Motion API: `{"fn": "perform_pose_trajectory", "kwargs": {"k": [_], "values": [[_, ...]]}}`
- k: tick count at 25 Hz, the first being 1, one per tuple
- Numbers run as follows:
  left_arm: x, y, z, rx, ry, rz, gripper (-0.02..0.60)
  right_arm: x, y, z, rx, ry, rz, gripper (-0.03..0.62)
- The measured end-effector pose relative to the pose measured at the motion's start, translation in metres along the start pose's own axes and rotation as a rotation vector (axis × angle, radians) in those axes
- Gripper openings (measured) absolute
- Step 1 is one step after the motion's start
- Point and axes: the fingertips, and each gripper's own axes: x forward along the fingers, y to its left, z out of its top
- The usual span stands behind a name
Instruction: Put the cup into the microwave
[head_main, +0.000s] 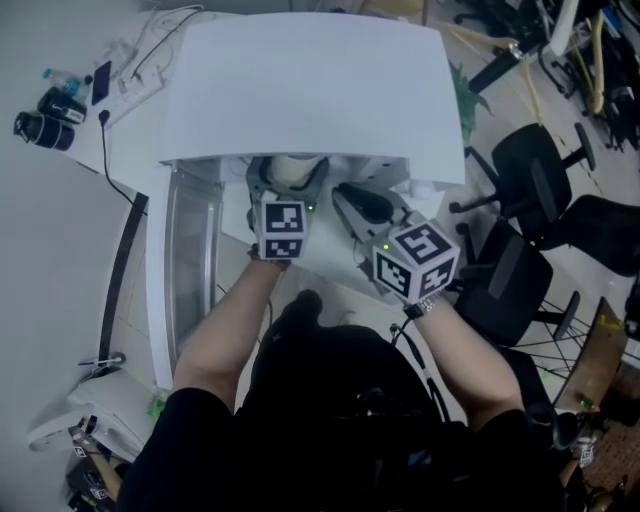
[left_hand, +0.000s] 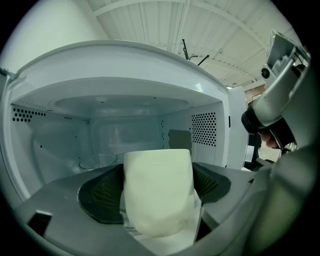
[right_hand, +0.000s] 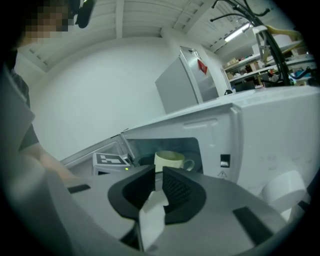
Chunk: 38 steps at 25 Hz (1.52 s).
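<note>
The white microwave (head_main: 310, 90) stands in front of me with its door (head_main: 190, 270) swung open to the left. In the head view my left gripper (head_main: 288, 182) is at the cavity mouth, shut on a cream cup (head_main: 292, 168). The left gripper view has the cup (left_hand: 159, 195) clamped between the dark pads (left_hand: 100, 192), facing the empty cavity and its glass turntable (left_hand: 97, 161). My right gripper (head_main: 362, 206) hovers just right of the cup, jaws together with nothing held. In the right gripper view, the cup (right_hand: 170, 161) and its handle show beyond that gripper (right_hand: 159, 181).
Black office chairs (head_main: 540, 170) stand to the right of the microwave. Cables, a phone and dark gear (head_main: 60, 100) lie on the table at the far left. The microwave's control panel and knob (right_hand: 282, 187) are on its right side.
</note>
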Motion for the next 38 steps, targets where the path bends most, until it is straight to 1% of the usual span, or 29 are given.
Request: {"fn": "perform_pose_trajectory", "kwargs": {"k": [6,12,16,38], "values": [[-0.005,0.002,-0.006,-0.028,0.019,-0.004,0.416,-0.002,0.004,-0.008,0.003,0.004,-0.004,0.069],[-0.006,0.002,-0.013,-0.078,0.063,-0.02,0.416,-0.007,0.006,-0.008,0.004,-0.004,-0.01,0.069],[-0.002,-0.001,-0.013,-0.088,0.082,-0.022,0.416,-0.01,0.004,-0.008,0.005,-0.009,-0.015,0.069],[0.04,-0.006,-0.002,-0.073,0.115,-0.027,0.416,-0.018,-0.02,-0.006,0.039,-0.025,-0.054,0.069]]}}
